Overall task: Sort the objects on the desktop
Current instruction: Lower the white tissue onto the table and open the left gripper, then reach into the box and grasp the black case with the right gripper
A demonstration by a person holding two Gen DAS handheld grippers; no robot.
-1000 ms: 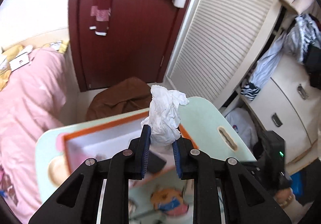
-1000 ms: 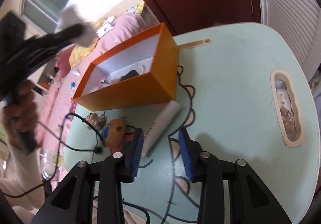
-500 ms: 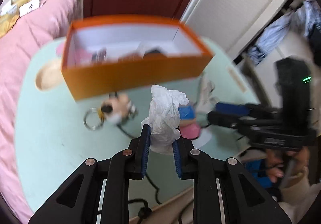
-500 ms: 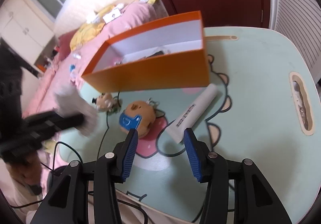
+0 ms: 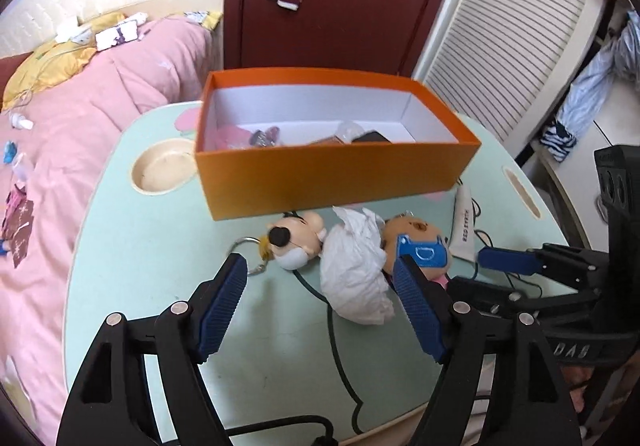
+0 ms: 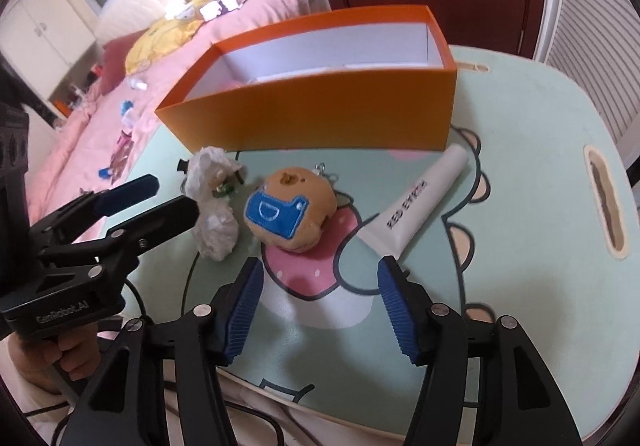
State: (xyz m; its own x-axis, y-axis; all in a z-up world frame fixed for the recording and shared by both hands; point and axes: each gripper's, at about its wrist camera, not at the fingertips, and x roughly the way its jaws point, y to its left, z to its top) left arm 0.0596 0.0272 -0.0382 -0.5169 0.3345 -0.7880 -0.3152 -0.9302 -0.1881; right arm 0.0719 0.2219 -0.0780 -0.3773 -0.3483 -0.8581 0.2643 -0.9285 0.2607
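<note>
Both pairs of jaws opening, the left gripper [image 5: 318, 302] frees a crumpled tissue [image 5: 354, 270] while the empty right gripper [image 6: 320, 306] should centre squarely over the brown plush [image 6: 292, 212] before closing.

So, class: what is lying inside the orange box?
Inside the orange box: something pink, a dark flat object and a clear item. Its near wall hides the rest.

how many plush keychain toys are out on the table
2. The brown plush with a blue patch lies on the pink strawberry print. The white-faced plush lies left of the crumpled tissue. Others may be hidden in the orange box.
</note>
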